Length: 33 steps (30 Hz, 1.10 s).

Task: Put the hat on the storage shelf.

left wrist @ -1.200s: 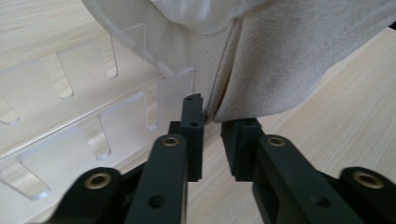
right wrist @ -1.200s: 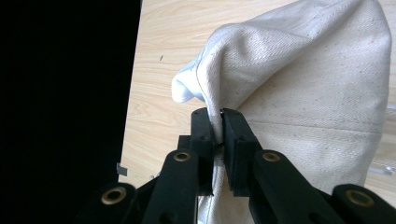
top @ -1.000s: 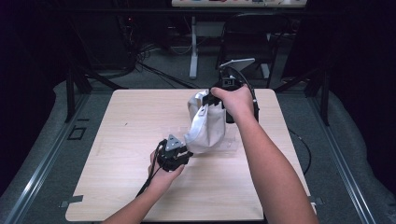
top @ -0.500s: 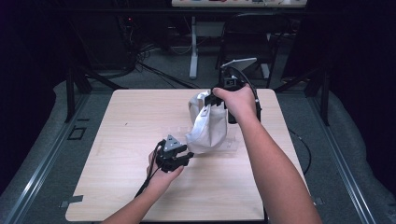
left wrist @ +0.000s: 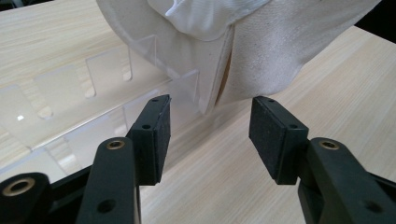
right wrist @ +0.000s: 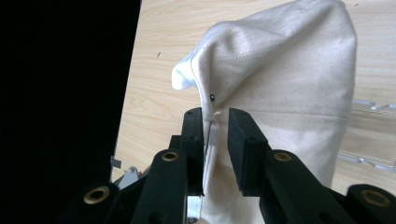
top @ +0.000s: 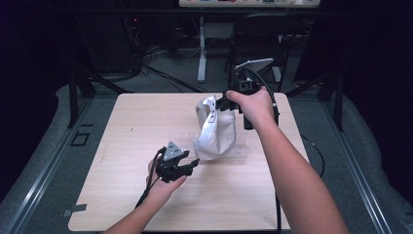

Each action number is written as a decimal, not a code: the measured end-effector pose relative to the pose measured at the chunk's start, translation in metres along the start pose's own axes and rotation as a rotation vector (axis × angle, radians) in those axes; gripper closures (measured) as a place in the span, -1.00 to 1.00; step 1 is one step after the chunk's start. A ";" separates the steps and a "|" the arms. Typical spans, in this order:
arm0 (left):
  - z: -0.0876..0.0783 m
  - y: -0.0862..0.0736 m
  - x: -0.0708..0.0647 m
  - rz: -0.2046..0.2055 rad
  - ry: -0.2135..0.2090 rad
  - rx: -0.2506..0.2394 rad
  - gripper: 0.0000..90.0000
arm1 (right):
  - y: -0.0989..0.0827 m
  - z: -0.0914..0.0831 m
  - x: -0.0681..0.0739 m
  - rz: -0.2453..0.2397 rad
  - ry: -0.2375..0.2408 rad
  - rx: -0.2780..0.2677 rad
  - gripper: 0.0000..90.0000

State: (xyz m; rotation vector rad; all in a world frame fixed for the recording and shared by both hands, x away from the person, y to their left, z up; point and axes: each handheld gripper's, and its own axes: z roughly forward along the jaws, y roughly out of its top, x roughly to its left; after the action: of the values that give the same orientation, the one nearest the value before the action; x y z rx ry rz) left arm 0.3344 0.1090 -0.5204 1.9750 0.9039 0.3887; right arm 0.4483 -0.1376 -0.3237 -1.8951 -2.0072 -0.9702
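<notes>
- Left hand-held gripper: low over the table, near its front middle, jaws spread wide with nothing between them. In the left gripper view they point at the lower corner of the bag, just short of it.
- Clear plastic tray: flat, transparent, slotted piece lying on the table under and beside the bag. Hard to see; probably rigid and slick.
- Cloth bag: off-white fabric, at the table's middle right, hanging from its top with the bottom resting on or just above the tray; I cannot tell which. Judged light, soft and limp; it sags and folds rather than holding a shape. A stiffer edge shows at the lower corner in the left gripper view, the likeliest second grasp point. Seams and the hemmed rim should grip better than loose cloth.
- Right hand-held gripper: raised at the far right, jaws narrowed onto the bag's top seam, pinching a thin fold.
</notes>
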 end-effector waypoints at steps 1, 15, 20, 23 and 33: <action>-0.002 0.000 0.001 0.003 0.000 0.010 0.08 | 0.000 0.000 0.000 0.000 0.000 0.000 0.68; -0.027 -0.021 0.020 -0.007 0.047 -0.001 0.05 | -0.017 -0.025 -0.025 -0.027 -0.057 -0.005 0.59; -0.032 -0.037 0.034 -0.029 0.078 0.028 0.05 | -0.028 -0.025 -0.051 -0.012 -0.082 -0.013 0.52; -0.032 -0.040 0.039 -0.039 0.084 0.030 0.05 | -0.031 -0.025 -0.058 -0.004 -0.089 -0.018 0.50; -0.028 -0.046 0.045 -0.051 0.101 0.045 0.05 | -0.050 -0.015 -0.099 0.037 -0.103 -0.026 0.39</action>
State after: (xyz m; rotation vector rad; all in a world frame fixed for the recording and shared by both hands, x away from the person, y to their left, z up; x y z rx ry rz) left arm 0.3286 0.1730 -0.5470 1.9833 1.0323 0.4457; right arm 0.4113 -0.2240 -0.3844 -2.0278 -2.0163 -0.9113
